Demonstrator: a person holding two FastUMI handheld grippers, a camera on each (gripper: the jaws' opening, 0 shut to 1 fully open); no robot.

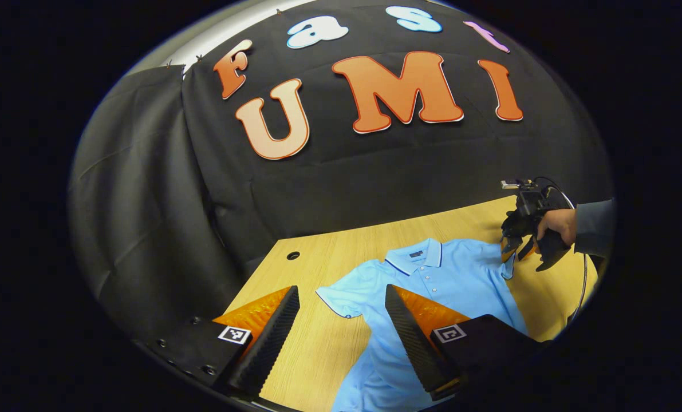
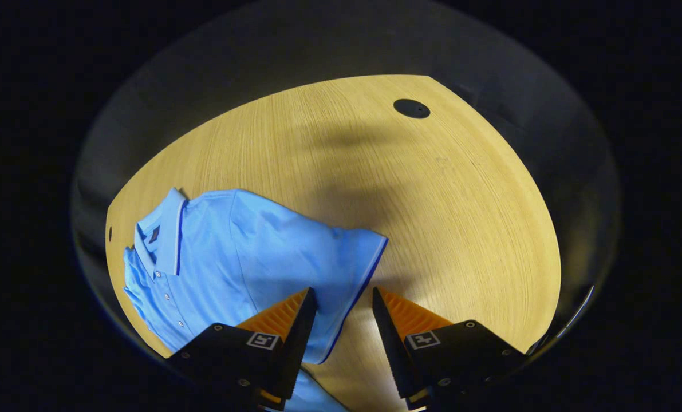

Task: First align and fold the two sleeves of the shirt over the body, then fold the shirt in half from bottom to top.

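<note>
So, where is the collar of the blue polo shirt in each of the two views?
Left gripper view: the collar lies right of centre, at the shirt's far end.
Right gripper view: the collar lies at the left, above the button placket.
Shared landmark: the dark round hole in the wooden table.

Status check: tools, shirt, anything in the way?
Left tool open, over left sleeve. Right tool open, straddling right sleeve hem. Shirt flat on table, unfolded. Nothing blocking.

The surface (image 1: 318,343) is light wood with fine lines in it; it has a small round dark hole (image 2: 412,108) near its far edge; black cloth (image 1: 146,229) hangs behind it.
</note>
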